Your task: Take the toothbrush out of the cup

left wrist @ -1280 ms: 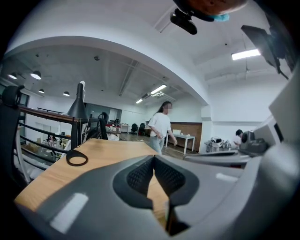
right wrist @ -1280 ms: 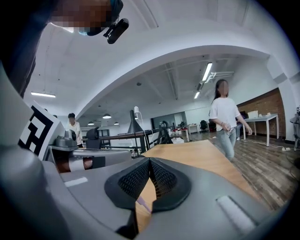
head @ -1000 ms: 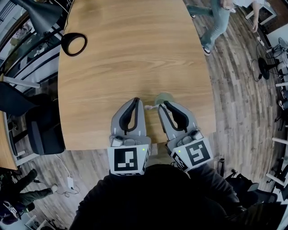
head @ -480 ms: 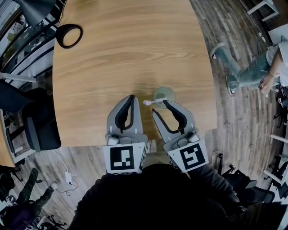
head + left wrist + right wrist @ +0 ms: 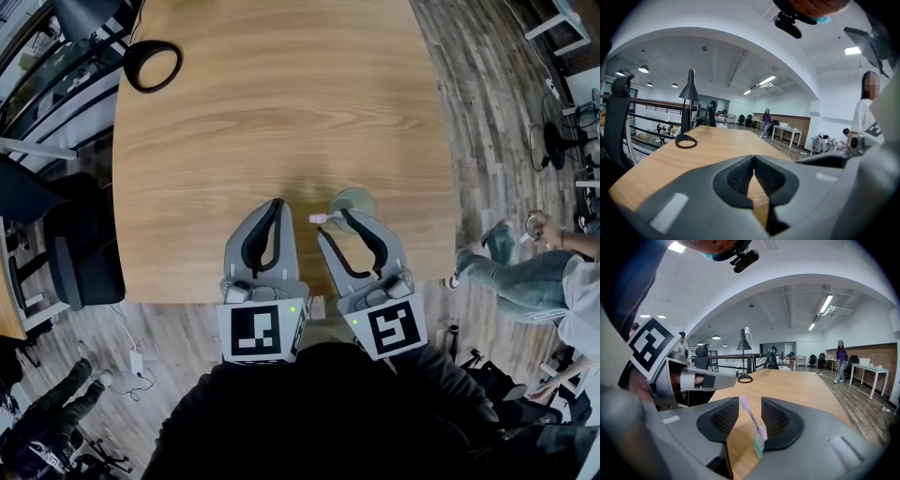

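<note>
You have bright, even light from ceiling strip lights [image 5: 826,304], leaving only faint shadows on the wooden table [image 5: 281,122], while every view bows strongly at its edges and the corners of both gripper views fall off into black.

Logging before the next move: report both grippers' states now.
Left gripper: closed, empty.
Right gripper: open; toothbrush stands between its fingers, ungripped, in the cup.
</note>
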A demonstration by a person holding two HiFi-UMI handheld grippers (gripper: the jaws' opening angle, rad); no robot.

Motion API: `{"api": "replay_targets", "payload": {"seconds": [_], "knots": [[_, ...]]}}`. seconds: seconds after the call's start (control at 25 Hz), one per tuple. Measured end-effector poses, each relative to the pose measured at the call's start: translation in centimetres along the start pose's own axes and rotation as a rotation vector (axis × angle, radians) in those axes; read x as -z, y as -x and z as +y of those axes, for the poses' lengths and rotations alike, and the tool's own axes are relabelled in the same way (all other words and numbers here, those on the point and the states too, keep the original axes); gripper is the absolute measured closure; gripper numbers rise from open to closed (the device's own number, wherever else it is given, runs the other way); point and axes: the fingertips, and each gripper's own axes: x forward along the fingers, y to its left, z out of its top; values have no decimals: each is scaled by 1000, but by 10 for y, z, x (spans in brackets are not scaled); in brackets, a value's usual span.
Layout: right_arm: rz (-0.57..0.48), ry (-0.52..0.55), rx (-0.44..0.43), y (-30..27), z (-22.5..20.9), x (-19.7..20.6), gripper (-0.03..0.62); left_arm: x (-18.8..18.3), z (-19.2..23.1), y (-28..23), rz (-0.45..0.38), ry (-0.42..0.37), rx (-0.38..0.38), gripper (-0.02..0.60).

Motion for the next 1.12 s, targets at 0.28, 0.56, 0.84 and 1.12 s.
{"api": "replay_targets", "payload": {"seconds": [0.28, 0.56, 0.84, 1.12], "knots": [[46, 34, -2, -14, -2, 0, 459, -2, 8, -11, 1, 17, 3, 574], [81, 50, -4, -24, -4, 1, 464, -4, 12, -20, -4, 29, 8, 574], [94, 35, -7, -31, -8, 1, 494, -7, 11, -28, -5, 35, 20, 574], [98, 38, -8, -36, -13, 1, 513, -8, 13, -33, -4, 37, 12, 574]]}}
